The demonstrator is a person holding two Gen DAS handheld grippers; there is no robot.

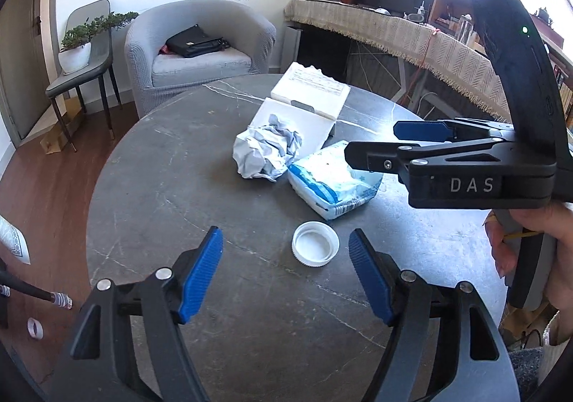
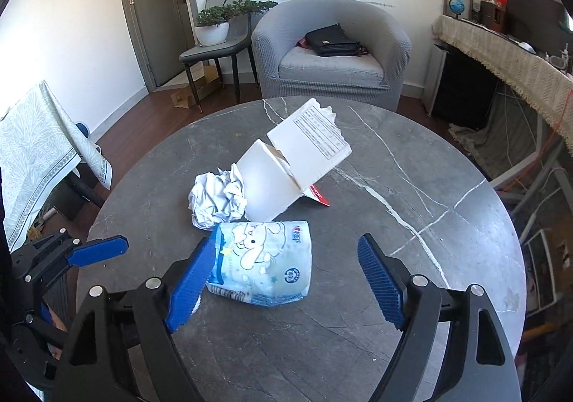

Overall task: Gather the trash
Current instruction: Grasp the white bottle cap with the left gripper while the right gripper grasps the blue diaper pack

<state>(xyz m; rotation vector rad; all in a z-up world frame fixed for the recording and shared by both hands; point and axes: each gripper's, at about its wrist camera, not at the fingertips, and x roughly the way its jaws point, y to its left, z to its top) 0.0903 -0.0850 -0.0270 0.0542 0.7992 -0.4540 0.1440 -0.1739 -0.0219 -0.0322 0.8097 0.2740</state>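
On the round dark marble table (image 1: 172, 194) lie a crumpled white paper ball (image 1: 265, 151), a blue-and-white tissue pack (image 1: 333, 183), a torn white carton (image 1: 308, 104) and a white bottle cap (image 1: 315, 244). My left gripper (image 1: 284, 276) is open just short of the cap, with nothing between its pads. My right gripper (image 2: 284, 280) is open with its pads on either side of the tissue pack (image 2: 265, 262), not pressing on it. In the left wrist view it hovers over the pack from the right. The paper ball (image 2: 218, 197) and carton (image 2: 293, 165) lie just beyond.
A grey armchair (image 2: 329, 51) with a black bag stands behind the table. A chair with a potted plant (image 2: 215, 25) is to its left. A cloth-covered desk (image 1: 412, 33) runs along the right. A person's hand (image 1: 519, 233) holds the right gripper's handle.
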